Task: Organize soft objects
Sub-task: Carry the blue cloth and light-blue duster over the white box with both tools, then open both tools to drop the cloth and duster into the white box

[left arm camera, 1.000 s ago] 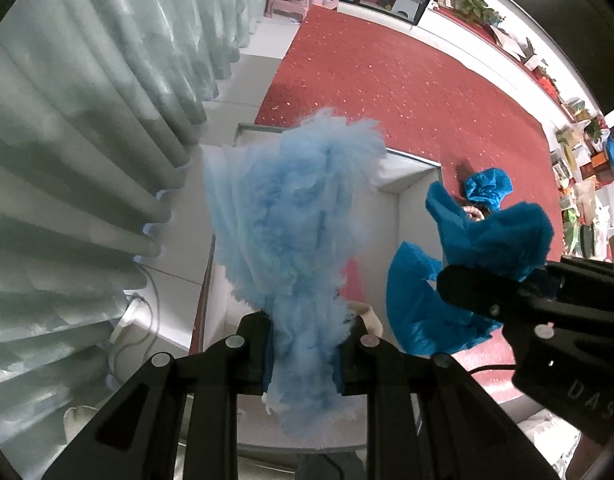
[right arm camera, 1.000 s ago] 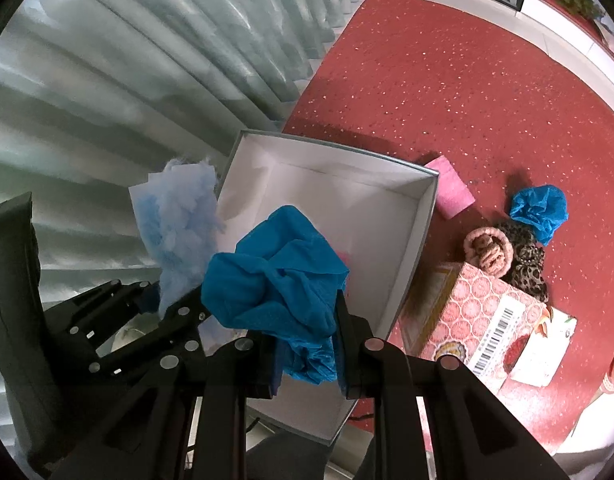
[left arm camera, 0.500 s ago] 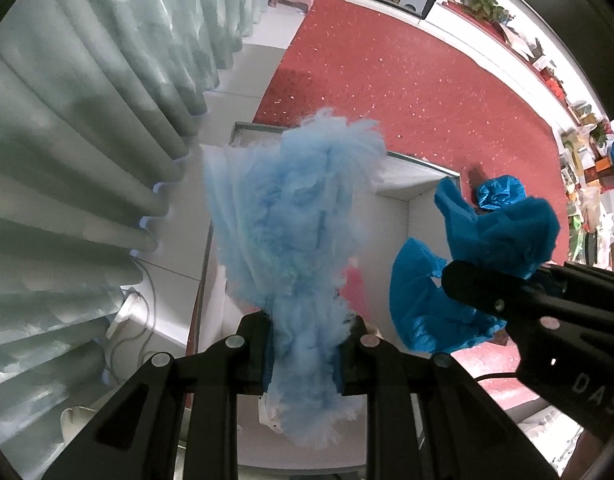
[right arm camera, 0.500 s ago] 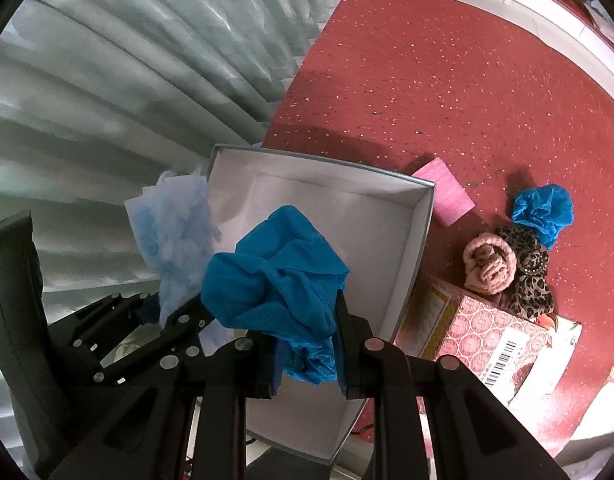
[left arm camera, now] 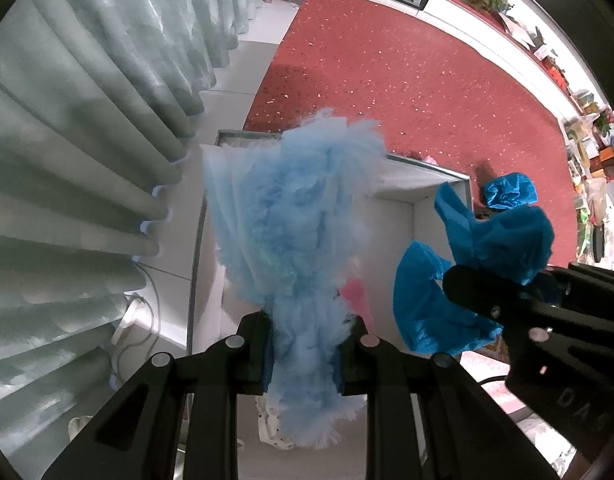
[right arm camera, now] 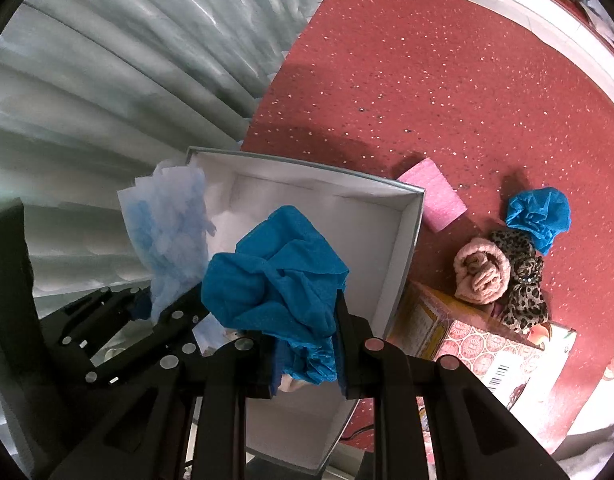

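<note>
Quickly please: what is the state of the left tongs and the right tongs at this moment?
Left tongs: closed on the pale blue fluffy cloth.
Right tongs: closed on the dark blue crumpled cloth.

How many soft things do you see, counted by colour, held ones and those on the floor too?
Light blue: 1, fluffy piece in the left gripper
Deep blue: 2, cloth in the right gripper, bundle on the floor
Pink: 2, sponge, rolled cloth
Leopard print: 1, scarf
Total: 6
</note>
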### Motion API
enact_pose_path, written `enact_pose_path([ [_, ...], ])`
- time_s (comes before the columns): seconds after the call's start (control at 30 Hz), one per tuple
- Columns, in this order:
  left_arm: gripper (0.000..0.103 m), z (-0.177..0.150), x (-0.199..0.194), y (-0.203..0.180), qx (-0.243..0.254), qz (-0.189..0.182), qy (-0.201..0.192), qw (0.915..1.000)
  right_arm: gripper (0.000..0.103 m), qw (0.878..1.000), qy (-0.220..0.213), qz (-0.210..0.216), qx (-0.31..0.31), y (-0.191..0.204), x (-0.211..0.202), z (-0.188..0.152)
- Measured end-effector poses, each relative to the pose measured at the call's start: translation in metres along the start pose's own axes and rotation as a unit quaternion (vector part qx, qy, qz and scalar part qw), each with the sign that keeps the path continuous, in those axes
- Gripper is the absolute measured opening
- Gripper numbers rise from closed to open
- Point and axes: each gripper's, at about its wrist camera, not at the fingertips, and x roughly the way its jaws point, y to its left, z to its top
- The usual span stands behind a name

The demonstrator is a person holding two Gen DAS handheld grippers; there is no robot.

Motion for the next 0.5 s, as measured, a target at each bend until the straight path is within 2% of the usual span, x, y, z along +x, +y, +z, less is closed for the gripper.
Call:
enact_pose_path([
  [0.5, 0.024, 0.002, 0.010, -0.001, 0.009, 0.005, 0.013, 0.9999, 0.022, 1.000, 0.015, -0.001, 0.009, -0.005, 0.010, 0.004],
])
